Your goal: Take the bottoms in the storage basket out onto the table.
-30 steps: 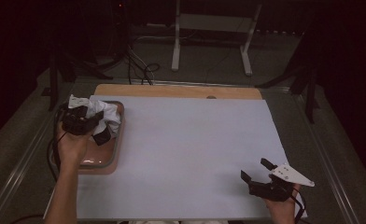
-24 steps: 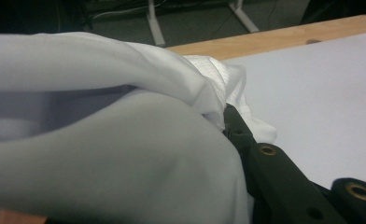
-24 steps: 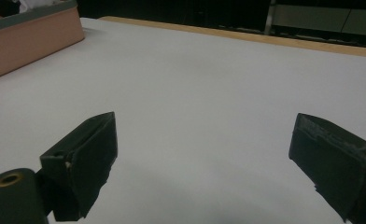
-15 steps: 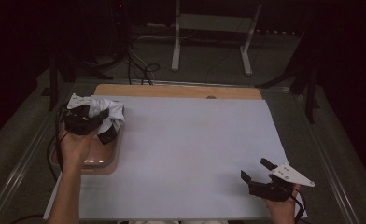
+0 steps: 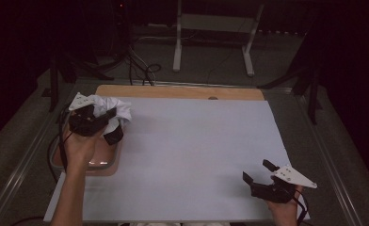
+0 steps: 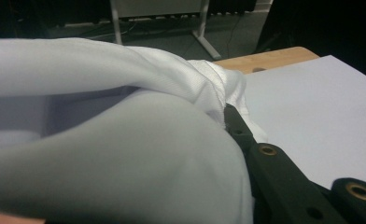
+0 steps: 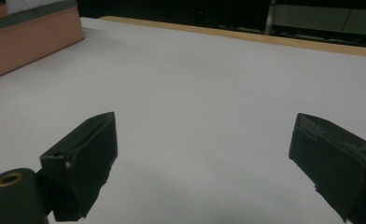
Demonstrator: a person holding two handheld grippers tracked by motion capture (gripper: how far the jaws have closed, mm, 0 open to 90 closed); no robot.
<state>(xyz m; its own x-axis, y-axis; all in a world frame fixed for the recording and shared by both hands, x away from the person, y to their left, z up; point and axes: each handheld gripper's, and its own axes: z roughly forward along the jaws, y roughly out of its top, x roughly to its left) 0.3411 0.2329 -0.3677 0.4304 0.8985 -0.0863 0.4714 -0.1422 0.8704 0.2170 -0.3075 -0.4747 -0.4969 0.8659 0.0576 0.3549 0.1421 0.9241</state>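
A crumpled white cloth (image 5: 111,107) hangs over the far end of a shallow pinkish tray (image 5: 86,165) at the table's left side. My left gripper (image 5: 112,125) is shut on it, held a little above the tray. In the left gripper view the cloth (image 6: 125,154) bulges across the frame and hides one jaw; the other black finger (image 6: 274,172) runs along its right side. My right gripper (image 5: 257,170) rests low near the table's front right corner. Its jaws (image 7: 204,154) stand open with nothing between them.
A large white sheet (image 5: 196,141) covers the table, with a strip of wooden board (image 5: 173,92) showing at its far edge. The tray's side (image 7: 27,42) shows far off in the right gripper view. Cables and a metal stand (image 5: 211,42) lie on the floor beyond the table.
My left gripper has lifted slightly and shifted right with the cloth, toward the tray's inner edge. The right gripper has stayed where it was.
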